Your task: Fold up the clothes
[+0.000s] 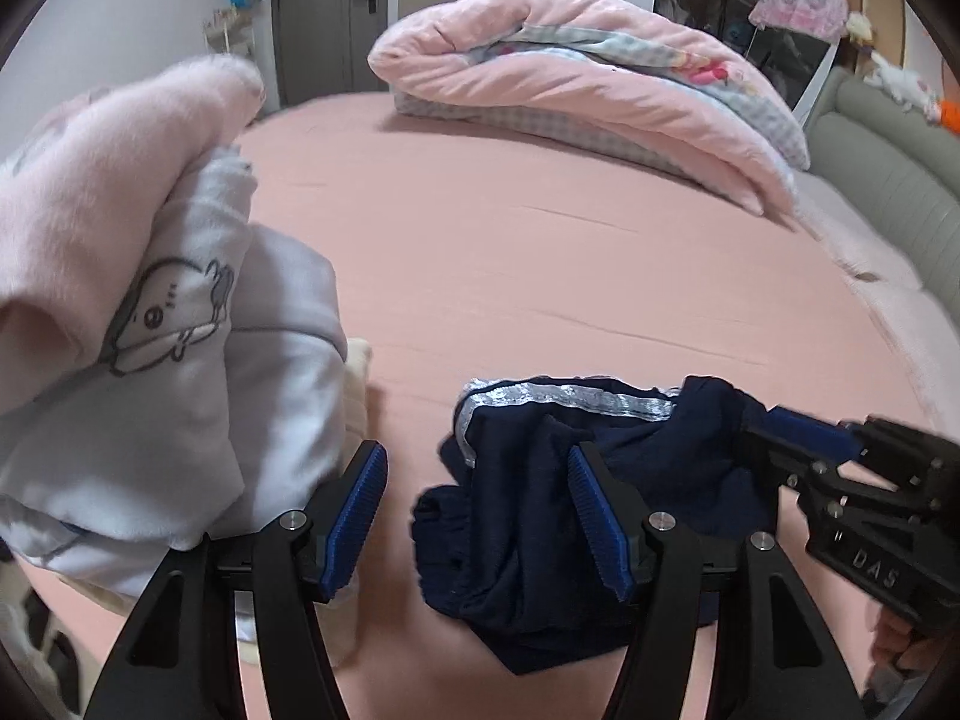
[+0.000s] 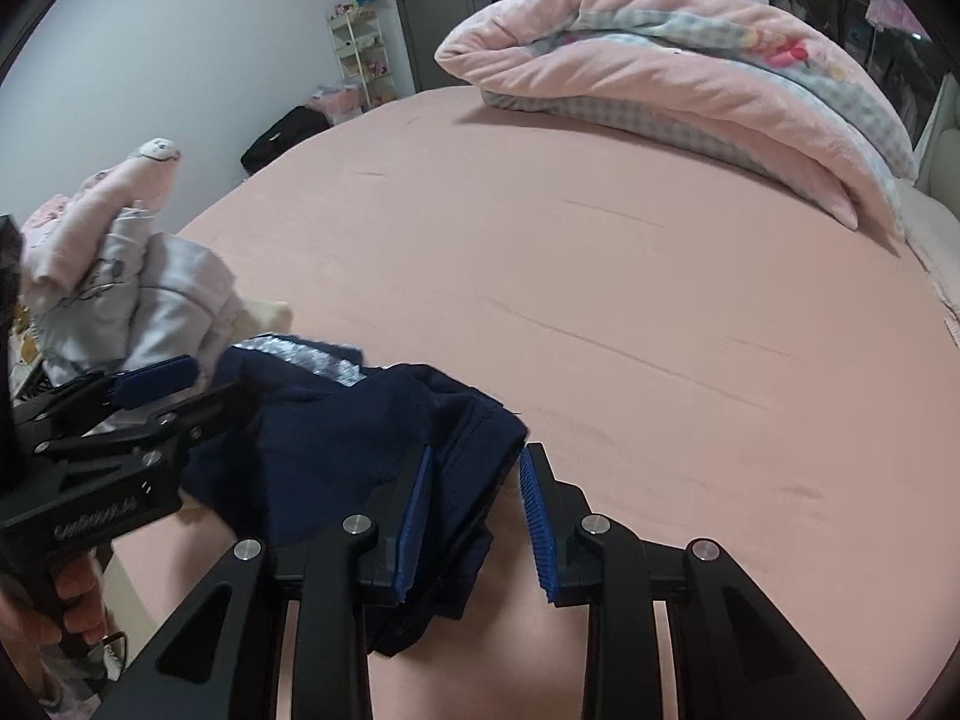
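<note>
A crumpled navy garment (image 1: 540, 480) with a silver stripe lies on the pink bed near the front edge; it also shows in the right wrist view (image 2: 336, 438). My left gripper (image 1: 474, 510) is open, its right finger resting on the garment's left part. My right gripper (image 2: 474, 522) is open with the garment's right edge between its pads. A pile of pale pink and white clothes (image 1: 150, 330) sits to the left, also in the right wrist view (image 2: 120, 276).
A folded pink and checked quilt (image 1: 588, 90) lies at the far side of the pink bed sheet (image 1: 540, 252). A grey-green headboard (image 1: 888, 192) runs along the right. A shelf rack (image 2: 360, 54) and dark bag (image 2: 282, 138) stand beyond the bed's left side.
</note>
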A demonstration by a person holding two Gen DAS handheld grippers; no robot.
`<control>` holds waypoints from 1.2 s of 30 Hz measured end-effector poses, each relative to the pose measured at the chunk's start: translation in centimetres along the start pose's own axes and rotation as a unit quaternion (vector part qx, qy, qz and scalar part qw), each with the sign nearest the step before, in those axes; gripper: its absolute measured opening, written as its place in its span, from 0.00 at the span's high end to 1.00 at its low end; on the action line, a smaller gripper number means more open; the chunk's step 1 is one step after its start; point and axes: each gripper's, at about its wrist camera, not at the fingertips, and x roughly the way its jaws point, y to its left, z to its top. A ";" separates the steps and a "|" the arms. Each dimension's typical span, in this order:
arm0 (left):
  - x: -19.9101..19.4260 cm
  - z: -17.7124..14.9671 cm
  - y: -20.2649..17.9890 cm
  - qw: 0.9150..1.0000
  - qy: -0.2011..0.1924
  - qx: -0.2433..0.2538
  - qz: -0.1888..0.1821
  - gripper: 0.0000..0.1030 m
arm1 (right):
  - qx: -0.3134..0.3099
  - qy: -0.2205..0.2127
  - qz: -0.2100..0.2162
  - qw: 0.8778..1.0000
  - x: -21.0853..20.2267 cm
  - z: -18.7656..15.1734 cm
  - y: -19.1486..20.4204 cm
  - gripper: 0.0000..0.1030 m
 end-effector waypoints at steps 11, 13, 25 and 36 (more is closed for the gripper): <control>1.0 -0.8 -1.0 0.999 -0.007 0.026 0.047 0.40 | 0.003 0.026 -0.017 1.000 3.0 0.1 -0.5 0.72; 0.3 -0.8 -0.9 0.999 -0.010 0.025 0.045 0.40 | 0.009 0.024 -0.015 1.000 2.8 0.0 -0.6 0.71; -5.7 1.1 0.5 0.998 -0.054 -0.005 -0.008 0.39 | 0.031 -0.020 -0.007 0.999 -3.1 0.2 -0.4 0.41; -11.5 -1.5 4.8 0.994 -0.068 -0.082 -0.029 0.34 | 0.005 -0.055 0.016 0.998 -9.6 -1.1 2.3 0.33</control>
